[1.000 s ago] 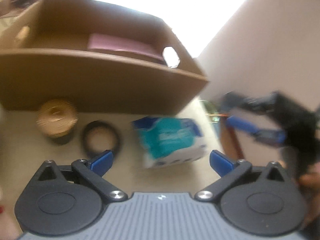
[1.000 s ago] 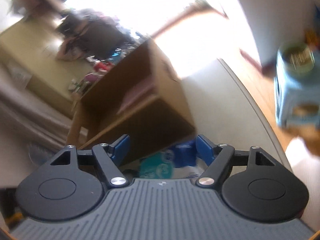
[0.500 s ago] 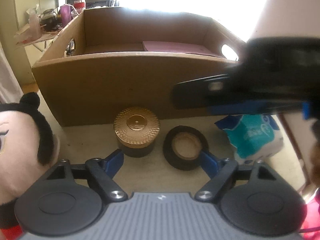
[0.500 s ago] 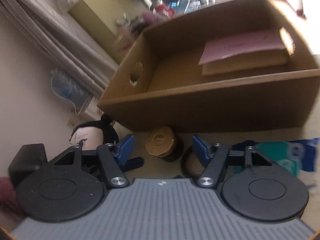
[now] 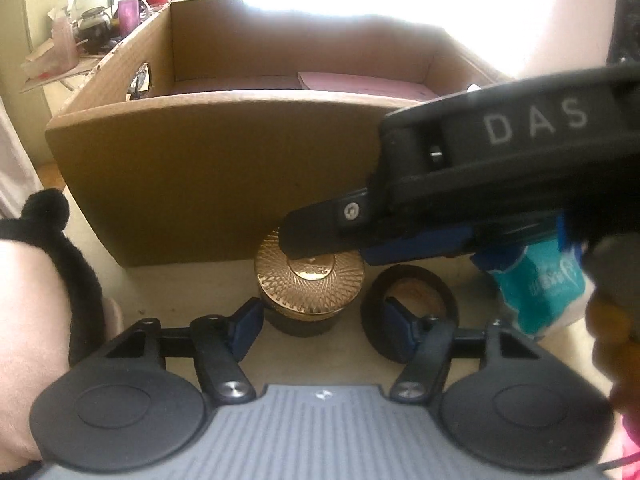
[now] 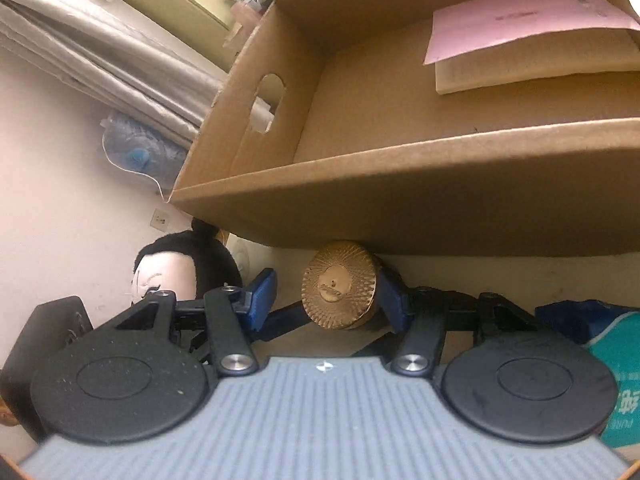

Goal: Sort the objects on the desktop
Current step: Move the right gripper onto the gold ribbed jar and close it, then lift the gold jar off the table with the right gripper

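A pale beige desk [image 5: 192, 296] carries everything, with a bright window glare across the top of the left wrist view and a cluttered shelf in its upper left corner. At the far left edge of that frame sits a plush doll [image 5: 36, 304] with black hair and a pale face, resting on the desk. Just right of it, in the lower middle, the left tongs [image 5: 320, 322] are spread wide and hold nothing; their blue pads flank a dark jar with a gold patterned lid [image 5: 310, 280], without touching it as far as the view shows. The jar stands upright just in front of the near wall of a large open cardboard box [image 5: 208, 176], which fills the middle of the frame and holds a pink booklet [image 5: 360, 82] at its right rear. Right of the jar a black tape roll [image 5: 408, 312] lies flat on the desk, and further right lies a teal tissue pack [image 5: 540, 292]. From the right edge the right tongs [image 6: 328, 298] reach in over the jar; in the right wrist view they are also wide open, one blue pad on each side of the gold lid, gripping nothing.
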Tool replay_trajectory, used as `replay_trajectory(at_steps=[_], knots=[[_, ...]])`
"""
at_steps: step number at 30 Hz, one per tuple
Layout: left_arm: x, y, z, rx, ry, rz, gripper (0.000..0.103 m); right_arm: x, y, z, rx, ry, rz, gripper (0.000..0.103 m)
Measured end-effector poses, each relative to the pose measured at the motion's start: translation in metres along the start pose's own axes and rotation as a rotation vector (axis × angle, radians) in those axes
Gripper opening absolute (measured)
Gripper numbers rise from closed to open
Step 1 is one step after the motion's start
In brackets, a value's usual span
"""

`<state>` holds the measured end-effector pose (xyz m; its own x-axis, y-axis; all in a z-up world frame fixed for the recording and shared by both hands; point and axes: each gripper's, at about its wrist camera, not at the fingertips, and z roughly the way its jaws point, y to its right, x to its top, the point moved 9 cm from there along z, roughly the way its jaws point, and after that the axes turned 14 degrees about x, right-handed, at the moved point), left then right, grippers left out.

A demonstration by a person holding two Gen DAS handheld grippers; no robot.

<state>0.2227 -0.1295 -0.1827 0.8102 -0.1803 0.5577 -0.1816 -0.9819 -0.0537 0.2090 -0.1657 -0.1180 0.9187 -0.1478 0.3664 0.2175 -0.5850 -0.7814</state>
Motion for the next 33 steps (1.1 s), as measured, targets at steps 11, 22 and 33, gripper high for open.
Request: replay_trajectory(at_steps=[11,22,33], knots=[[-0.017,0.005,-0.014,-0.004,-0.020,0.054,0.066,-0.017,-0.005,-0.011,0.013,-0.036,0.005,0.058],[-0.058,0.010,-0.044,-0.058,-0.024,0.096,0.066,-0.072,-0.017,-0.039,0.049,-0.061,0.034,0.059],[-0.061,0.013,-0.055,-0.093,0.047,0.112,0.082,-0.065,-0.044,-0.092,-0.029,0.124,-0.117,0.071]])
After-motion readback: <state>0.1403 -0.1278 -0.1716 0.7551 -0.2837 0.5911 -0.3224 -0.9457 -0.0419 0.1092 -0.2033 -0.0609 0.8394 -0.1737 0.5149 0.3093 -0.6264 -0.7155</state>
